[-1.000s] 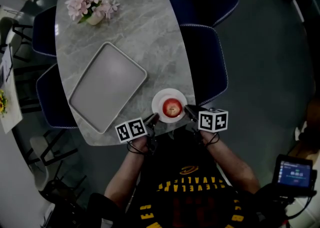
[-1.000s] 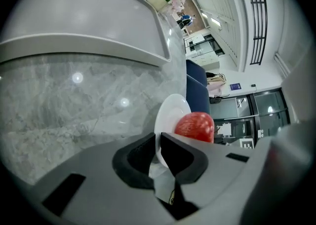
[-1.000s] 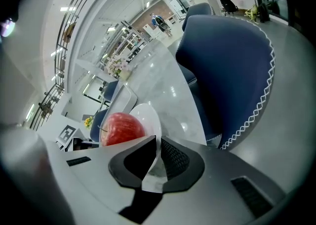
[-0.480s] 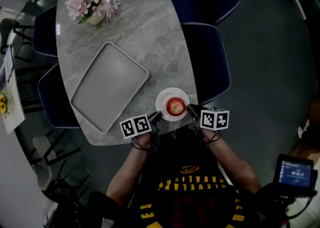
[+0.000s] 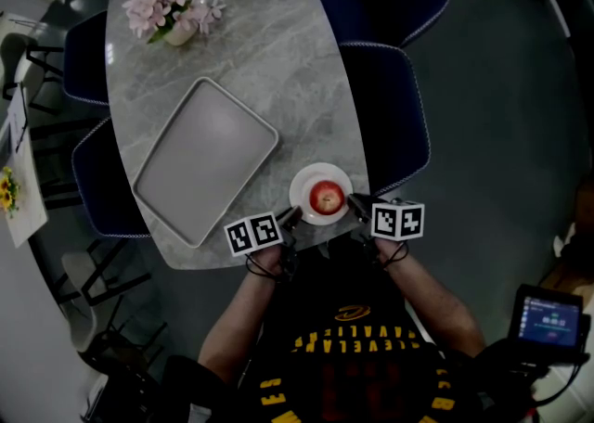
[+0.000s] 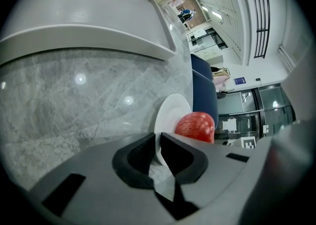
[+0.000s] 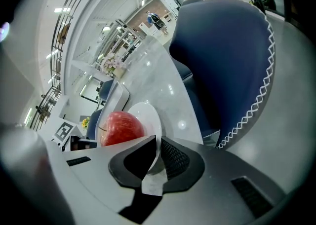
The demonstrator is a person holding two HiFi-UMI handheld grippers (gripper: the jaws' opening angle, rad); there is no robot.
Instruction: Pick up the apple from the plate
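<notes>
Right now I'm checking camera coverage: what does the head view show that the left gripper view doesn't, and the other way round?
Only the head view shows the person's arms and how the left gripper and right gripper flank the plate. Only the left gripper view shows its jaws pinched on the plate's rim. Both show the apple on the plate, the tray and the marble table.
</notes>
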